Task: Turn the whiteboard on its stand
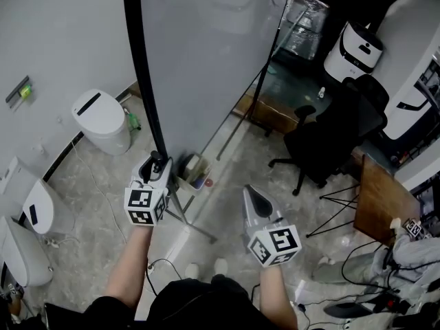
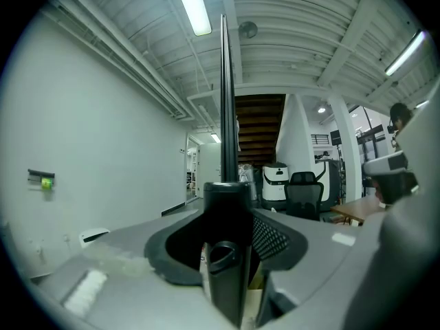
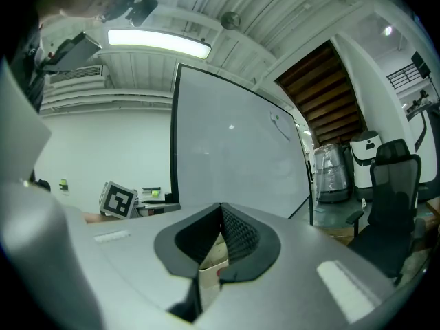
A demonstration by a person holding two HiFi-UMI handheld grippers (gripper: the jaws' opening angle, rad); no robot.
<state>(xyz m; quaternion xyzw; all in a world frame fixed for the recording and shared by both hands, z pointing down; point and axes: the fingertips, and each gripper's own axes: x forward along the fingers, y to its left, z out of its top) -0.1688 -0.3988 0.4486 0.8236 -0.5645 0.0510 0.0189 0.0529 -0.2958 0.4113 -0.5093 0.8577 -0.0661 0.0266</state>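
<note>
**Left gripper clamped on the whiteboard's edge, right one idle**

The whiteboard [image 1: 206,53] stood upright on the floor, tall and pale, running from the near left towards the far right. The left gripper [image 1: 158,161] was right on the board's near black edge post [image 1: 141,67], low down. In the left gripper view that post [image 2: 225,102] rose straight up between the jaws, which were clenched on it, with a dark round knob [image 2: 221,256] just below. The right gripper [image 1: 253,199] hung to the right, apart from the board, its jaws pressed together on nothing. Its own view faced the broad white surface [image 3: 234,157]. The stand [image 1: 196,227] spread a thin leg across the floor below, with a small box [image 1: 194,170] beside it. A black office chair [image 1: 337,133] sat far right, and a white toilet [image 1: 103,121] stood left by the wall.
</note>
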